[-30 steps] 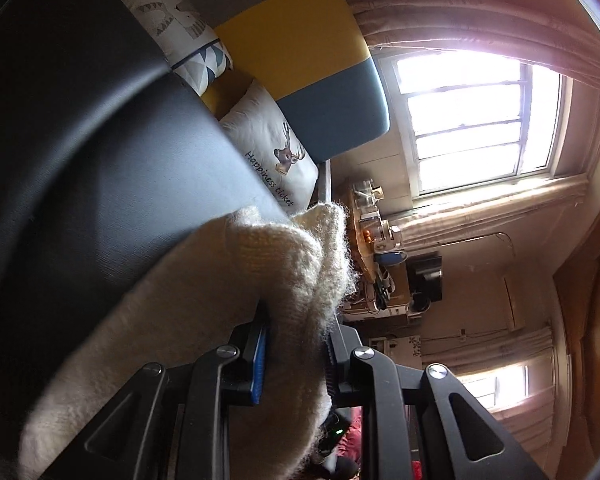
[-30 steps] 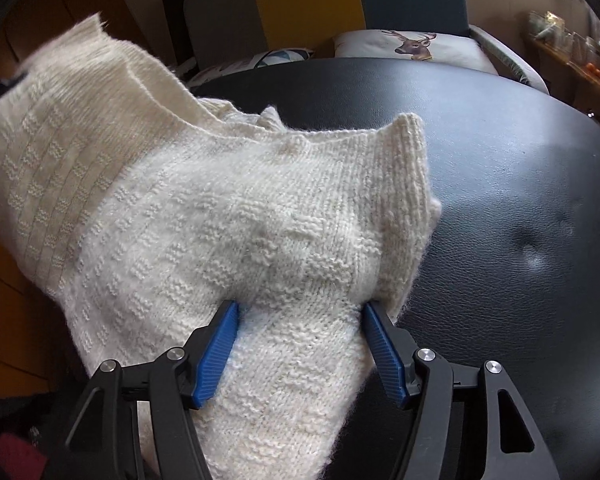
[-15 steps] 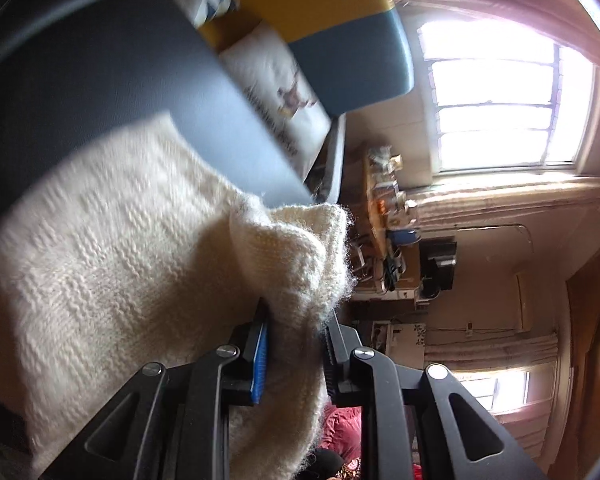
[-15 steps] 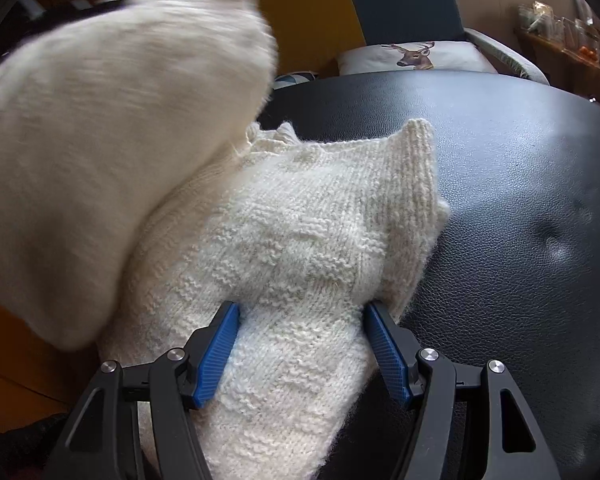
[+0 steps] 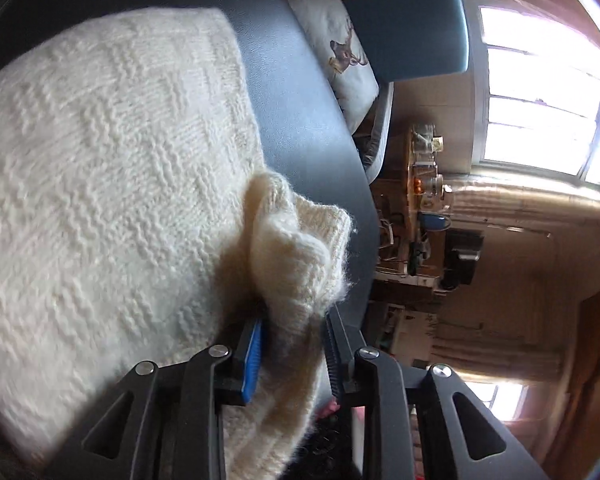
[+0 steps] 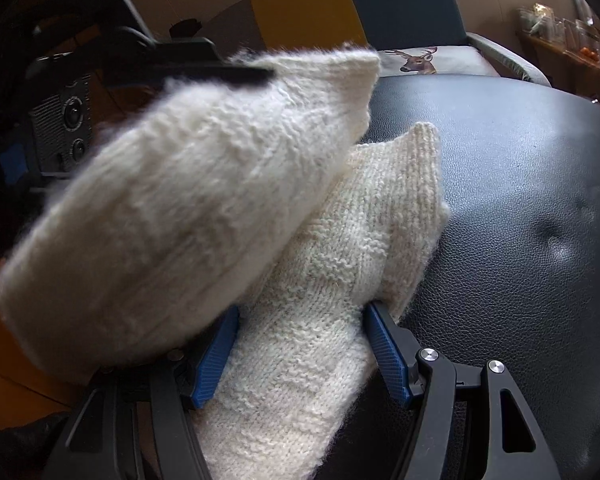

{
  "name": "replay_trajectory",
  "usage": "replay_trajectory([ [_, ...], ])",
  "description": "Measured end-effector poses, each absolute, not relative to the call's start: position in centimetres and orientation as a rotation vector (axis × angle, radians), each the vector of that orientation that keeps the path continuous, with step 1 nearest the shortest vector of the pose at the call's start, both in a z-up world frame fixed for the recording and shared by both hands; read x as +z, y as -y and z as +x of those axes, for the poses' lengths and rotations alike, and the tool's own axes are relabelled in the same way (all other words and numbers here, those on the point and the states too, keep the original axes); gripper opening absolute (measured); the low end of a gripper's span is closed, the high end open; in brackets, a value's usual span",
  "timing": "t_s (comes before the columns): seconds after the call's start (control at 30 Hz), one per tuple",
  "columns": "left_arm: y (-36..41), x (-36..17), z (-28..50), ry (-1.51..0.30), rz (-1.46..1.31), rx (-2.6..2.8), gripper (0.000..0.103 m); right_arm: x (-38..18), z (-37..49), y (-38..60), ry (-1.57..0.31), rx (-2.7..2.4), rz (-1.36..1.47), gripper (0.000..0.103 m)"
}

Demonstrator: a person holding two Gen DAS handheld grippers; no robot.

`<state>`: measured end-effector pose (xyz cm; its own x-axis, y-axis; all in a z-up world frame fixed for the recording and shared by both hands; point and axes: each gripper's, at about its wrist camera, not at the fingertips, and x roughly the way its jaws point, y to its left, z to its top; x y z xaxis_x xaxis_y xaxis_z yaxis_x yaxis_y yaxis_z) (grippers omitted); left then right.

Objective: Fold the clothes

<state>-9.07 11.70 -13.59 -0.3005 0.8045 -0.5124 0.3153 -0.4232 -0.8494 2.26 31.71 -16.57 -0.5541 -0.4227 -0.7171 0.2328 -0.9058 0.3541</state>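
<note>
A cream knitted sweater [image 5: 100, 160] lies on a black padded leather surface [image 6: 500, 200]. My left gripper [image 5: 294, 316] is shut on a ribbed edge of the sweater and holds that part lifted and turned over the rest. In the right wrist view the lifted fold [image 6: 180, 184] hangs above the lower layer [image 6: 360, 232], with the left gripper [image 6: 204, 64] at its top. My right gripper [image 6: 304, 312] grips a thick bunch of the lower layer near the surface's front edge, its blue pads [image 6: 216, 356] pressed into the knit on both sides.
Behind the black surface stands a yellow and blue chair [image 6: 360, 12] with a deer-print cushion [image 6: 420, 62]. A cluttered wooden shelf [image 5: 424, 200] and a bright window [image 5: 540, 92] are to the side. Wooden floor shows at the left.
My left gripper has swung its held part of the sweater up and across, over the layer that the right gripper holds. The right gripper has stayed in place.
</note>
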Motion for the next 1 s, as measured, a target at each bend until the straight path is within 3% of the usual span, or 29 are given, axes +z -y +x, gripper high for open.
replay_trajectory([
  [0.13,-10.9,-11.9,-8.4,1.445,-1.528,1.627,0.027,-16.5,2.6,-32.0,0.315,-2.458,1.205,0.067],
  [0.4,-4.1,-6.4,-7.5,1.253,-1.334,1.772,0.027,-12.7,8.2,-35.2,0.244,-2.516,1.155,0.068],
  [0.57,3.3,-7.7,-7.9,1.167,-1.321,2.059,0.027,-10.6,8.6,-32.4,0.218,-2.366,1.167,0.071],
  [0.63,5.4,-9.1,-7.6,1.147,-1.337,2.129,0.027,-10.0,8.3,-30.9,0.206,-2.296,1.176,0.080],
  [0.9,5.0,-11.4,-6.2,0.905,-1.320,2.213,0.027,-7.4,7.4,-24.9,0.158,-2.017,1.201,0.081],
  [1.0,3.9,-10.8,-6.2,0.839,-1.224,2.181,0.027,-8.4,7.4,-25.4,0.338,-1.938,1.215,0.081],
])
